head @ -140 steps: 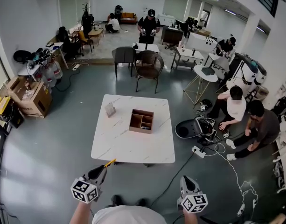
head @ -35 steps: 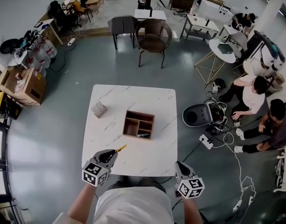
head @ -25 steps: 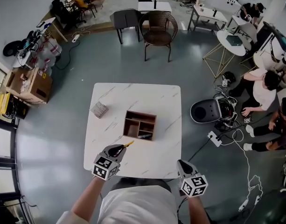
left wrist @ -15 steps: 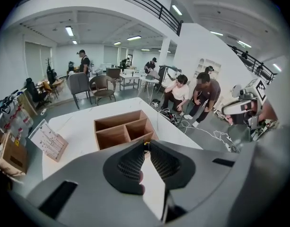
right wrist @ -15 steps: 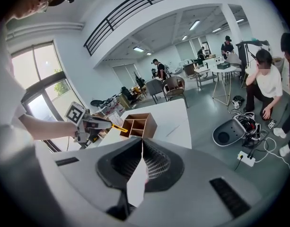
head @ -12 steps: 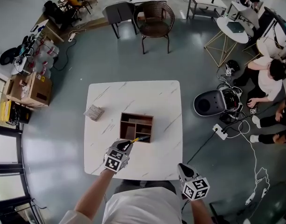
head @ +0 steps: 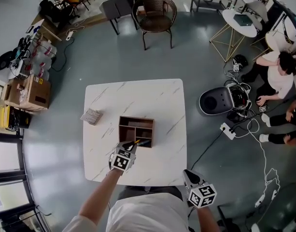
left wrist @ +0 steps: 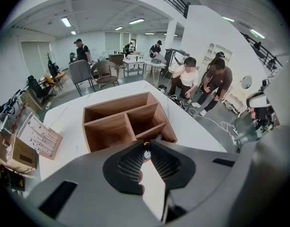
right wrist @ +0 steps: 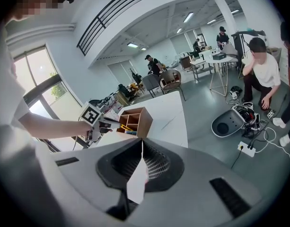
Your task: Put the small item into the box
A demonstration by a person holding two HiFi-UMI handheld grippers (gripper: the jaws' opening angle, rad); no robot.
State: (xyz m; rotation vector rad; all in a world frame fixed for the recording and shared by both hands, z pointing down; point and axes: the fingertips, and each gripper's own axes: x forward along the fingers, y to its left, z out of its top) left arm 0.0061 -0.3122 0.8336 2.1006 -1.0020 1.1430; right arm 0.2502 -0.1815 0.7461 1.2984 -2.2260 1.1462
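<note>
The wooden box (head: 136,130) with open compartments stands mid-table on the white marble table (head: 157,100). My left gripper (head: 130,146) is at the box's near edge, shut on a thin yellow item (head: 134,142) whose tip reaches over the front compartment. In the left gripper view the jaws (left wrist: 145,148) pinch the yellow item (left wrist: 146,144) just before the box (left wrist: 121,122). A dark pen-like thing (head: 144,141) lies in the front right compartment. My right gripper (head: 192,180) hangs off the table's near right corner, shut (right wrist: 142,143) on nothing. It sees the box (right wrist: 136,118) and the left gripper (right wrist: 95,124).
A flat grey packet (head: 91,116) lies at the table's left edge. Two chairs (head: 155,8) stand beyond the far side. People sit on the floor at the right (head: 278,74) beside a round black device (head: 216,101) and cables. Cardboard boxes (head: 27,92) stand far left.
My left gripper has moved forward over the table with the yellow item, from the near edge up to the box. The right gripper has stayed off the near right corner.
</note>
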